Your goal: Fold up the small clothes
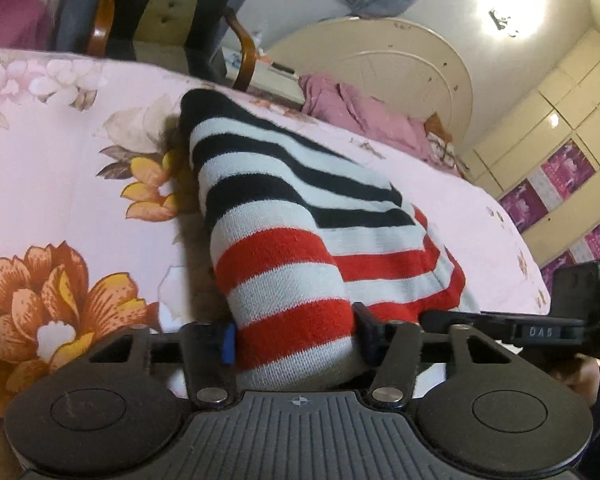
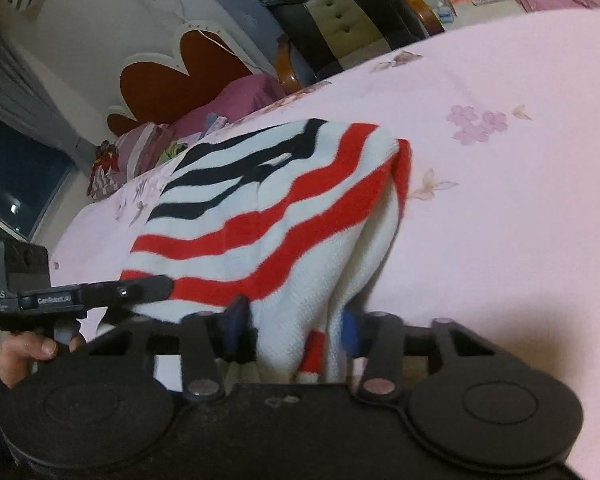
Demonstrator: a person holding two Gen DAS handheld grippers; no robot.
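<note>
Knit cloth fills both claws nearest the cameras: the left claw (image 1: 294,344) is clamped on a bunched, red-and-white end of the sweater (image 1: 300,216), and the right claw (image 2: 296,330) is pinched on a white-and-red gather of the same garment. In each view the other claw shows at the edge, just beside the cloth, so the two grips sit close together on the near hem. From there the sweater runs away over the pink floral bed (image 1: 60,184), red stripes near, black stripes far, its far end resting on the sheet while the near part looks lifted.

The step in hand seems to be carrying the near edge over toward the far one. To do it well, keep both grips level and equally taut (a slack side will skew the stripes), move them together, and lay the edge down flat before letting go. The knit is thick and springy, so it may need pressing at the crease. A purple heap (image 1: 364,116) lies beyond, well apart.
</note>
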